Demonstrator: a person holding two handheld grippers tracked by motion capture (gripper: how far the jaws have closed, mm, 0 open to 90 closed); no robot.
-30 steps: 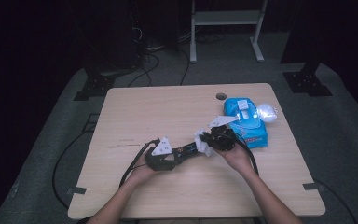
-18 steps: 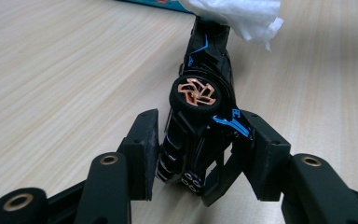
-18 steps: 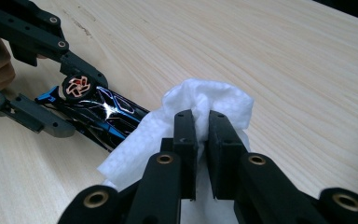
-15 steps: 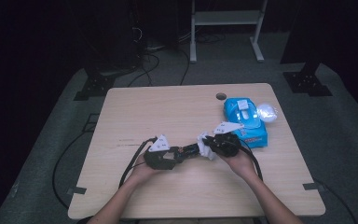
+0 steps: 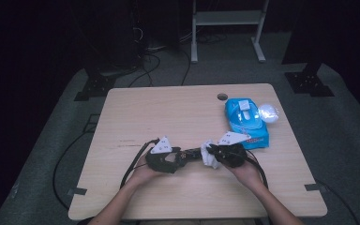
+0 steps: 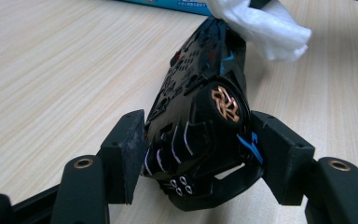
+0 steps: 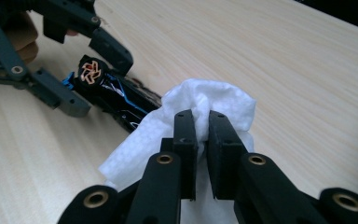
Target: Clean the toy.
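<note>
Near the front edge of the bench, about midway along it, the two claws face each other over a black toy car with blue lines and a copper-coloured wheel. The left claw stands around the rear end of the car; its jaws have just been opening, and in the left gripper view the left pad stays close to the car body while the right pad stands a little apart from it, so the car lies between them without being pressed. The right claw is closed tightly on a crumpled white wipe, which touches the other end of the car. Behind the right claw, near the right edge of the bench, lies a blue pack of wipes.
</note>
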